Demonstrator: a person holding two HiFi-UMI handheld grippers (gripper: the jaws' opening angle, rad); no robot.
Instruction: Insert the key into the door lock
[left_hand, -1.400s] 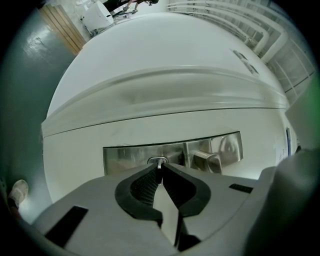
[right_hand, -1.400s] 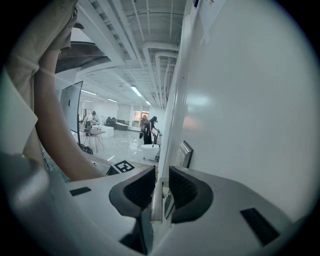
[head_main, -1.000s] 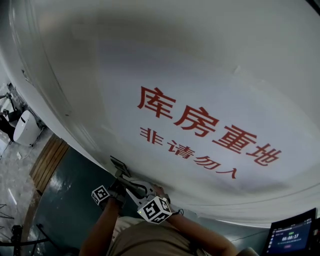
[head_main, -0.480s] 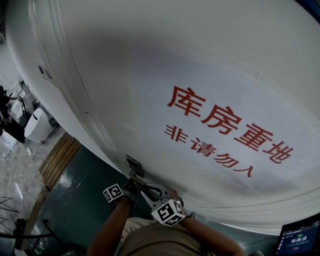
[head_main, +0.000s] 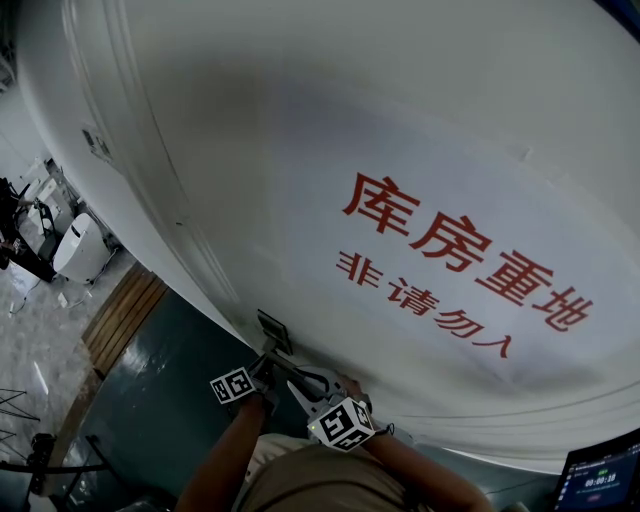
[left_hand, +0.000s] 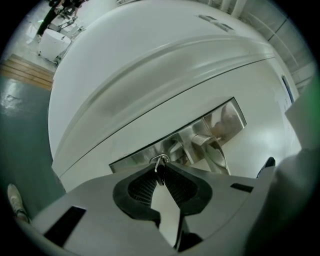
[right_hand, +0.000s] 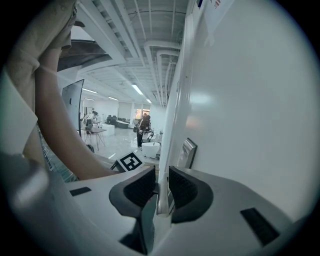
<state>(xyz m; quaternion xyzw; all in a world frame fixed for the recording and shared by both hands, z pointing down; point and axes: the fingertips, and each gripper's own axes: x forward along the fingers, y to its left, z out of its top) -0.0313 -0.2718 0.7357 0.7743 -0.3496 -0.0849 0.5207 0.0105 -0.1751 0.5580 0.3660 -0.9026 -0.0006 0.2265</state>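
A steel lock plate sits on a white door with red lettering. A small key on a wire ring stands in the keyhole, its bow between the tips of my left gripper. The left jaws are opening, with the pads still close against the key. The lever door handle runs down from the plate. My right gripper is shut on that handle's bar. In the head view both grippers meet at the plate, left gripper, right gripper.
The door frame edge runs left of the plate. A dark green floor and wooden boards lie below left, with white equipment beyond. A screen glows at the lower right. The person's forearms reach up from below.
The head view has shifted, so the door lettering and lock plate now sit further right and lower. Both grippers stay at the lock plate and handle.
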